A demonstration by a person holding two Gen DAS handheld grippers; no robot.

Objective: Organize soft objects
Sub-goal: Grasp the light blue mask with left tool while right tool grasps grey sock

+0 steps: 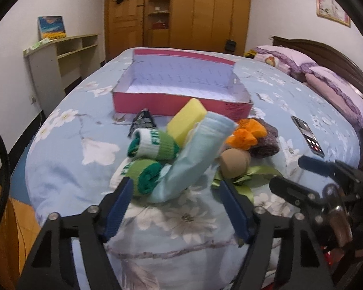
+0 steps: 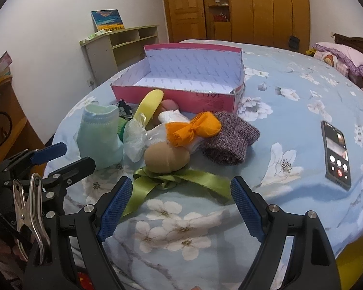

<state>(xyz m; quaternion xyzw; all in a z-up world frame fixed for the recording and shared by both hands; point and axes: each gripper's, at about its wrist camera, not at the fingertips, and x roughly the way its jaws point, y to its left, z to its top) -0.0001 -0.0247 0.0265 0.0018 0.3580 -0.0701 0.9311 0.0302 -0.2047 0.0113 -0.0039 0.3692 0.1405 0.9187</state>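
Note:
A heap of soft things lies on the bed in front of an empty pink box (image 1: pixel 181 99). My left gripper (image 1: pixel 175 183) is open. The lower end of a light blue sock (image 1: pixel 196 154) lies between its fingertips, with a gap on the right side. A rolled green and white sock (image 1: pixel 145 176) rests against the left pad. A second green roll (image 1: pixel 155 145) and a yellow sponge (image 1: pixel 186 118) lie behind. My right gripper (image 2: pixel 181 183) is open, low over a green ribbon (image 2: pixel 196 181). Beyond it lie a tan ball (image 2: pixel 167 157), an orange bow (image 2: pixel 193 130) and a purple knit sock (image 2: pixel 230 140).
A phone (image 2: pixel 336 152) lies on the floral bedspread to the right of the heap. Pillows (image 1: pixel 326 84) and a headboard are at the far right. A low shelf unit (image 1: pixel 60 58) stands beside the bed on the left, with wooden wardrobes behind.

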